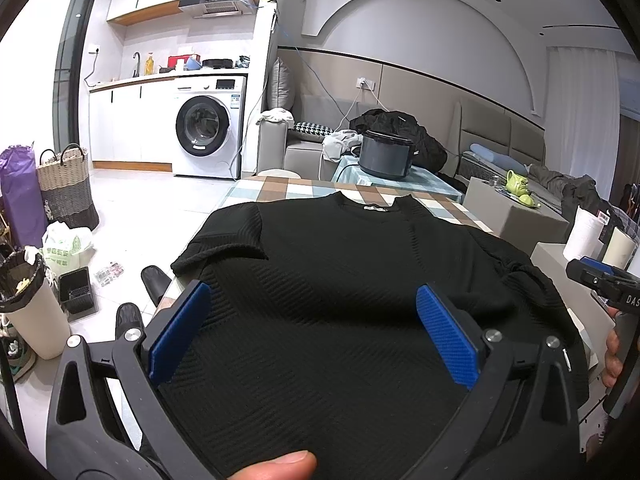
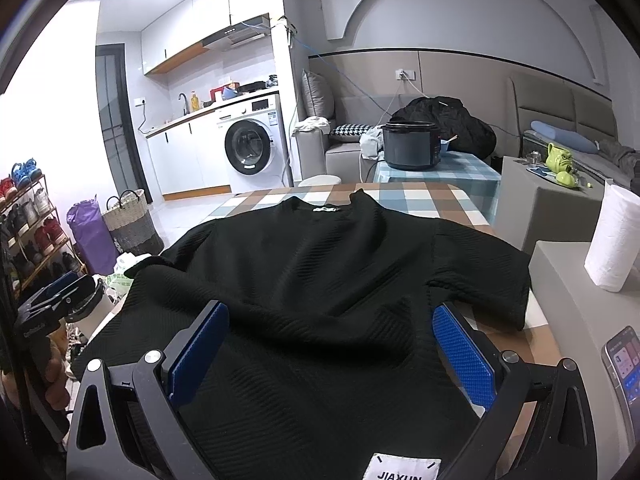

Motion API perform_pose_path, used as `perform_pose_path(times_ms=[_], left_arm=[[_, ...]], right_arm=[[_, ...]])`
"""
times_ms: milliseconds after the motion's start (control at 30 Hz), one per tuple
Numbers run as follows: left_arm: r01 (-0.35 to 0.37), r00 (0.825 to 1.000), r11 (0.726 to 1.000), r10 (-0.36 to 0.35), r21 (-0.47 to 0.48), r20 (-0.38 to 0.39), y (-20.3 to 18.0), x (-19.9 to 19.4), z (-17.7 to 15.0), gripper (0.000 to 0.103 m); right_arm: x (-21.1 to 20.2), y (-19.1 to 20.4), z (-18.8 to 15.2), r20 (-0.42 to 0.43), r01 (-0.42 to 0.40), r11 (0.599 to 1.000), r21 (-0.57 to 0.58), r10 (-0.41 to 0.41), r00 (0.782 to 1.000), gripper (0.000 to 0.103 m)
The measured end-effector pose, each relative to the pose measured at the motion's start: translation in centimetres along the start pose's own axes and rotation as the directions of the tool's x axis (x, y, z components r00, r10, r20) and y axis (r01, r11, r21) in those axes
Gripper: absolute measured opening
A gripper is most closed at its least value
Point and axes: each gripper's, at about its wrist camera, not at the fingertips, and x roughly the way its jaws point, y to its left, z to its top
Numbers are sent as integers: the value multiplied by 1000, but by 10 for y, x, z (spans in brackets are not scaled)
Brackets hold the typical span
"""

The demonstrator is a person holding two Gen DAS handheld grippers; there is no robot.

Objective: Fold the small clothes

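Observation:
A black ribbed short-sleeved T-shirt lies spread flat on the checked table, collar away from me; it also shows in the right wrist view. My left gripper is open above the shirt's lower left part, blue pads wide apart, nothing between them. My right gripper is open above the lower right part, near the right sleeve. A white label sits at the shirt's near hem. Each gripper appears at the edge of the other's view: the right one, the left one.
A paper towel roll and a phone sit on a grey unit to the right. A dark cooker stands on a table behind. Baskets, a bin and slippers are on the floor to the left.

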Motion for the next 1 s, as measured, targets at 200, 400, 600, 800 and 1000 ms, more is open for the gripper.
perform_pose_path(times_ms=[200,400,600,800,1000], left_arm=[[0,1000,1000,0,2,0,1,0,0,102],[2,1000,1000,-2,-1,-3,2,0,-1,102],[4,1000,1000,-4,0,-2,2,-2,0,102],[6,1000,1000,-6,1,-1,2,-3,0,102],[8,1000,1000,-8,6,-4,0,-4,0,102]], right_arm=[[-1,0,0,3,3,1000,-1,-3,1000,103],[-1,0,0,4,4,1000,-2,-4,1000,103],[-3,-2,1,7,8,1000,1,-9,1000,103],[-5,-4,1,8,17,1000,10,-17,1000,103],[-6,-6,3,14,18,999,27,-19,1000,103]])
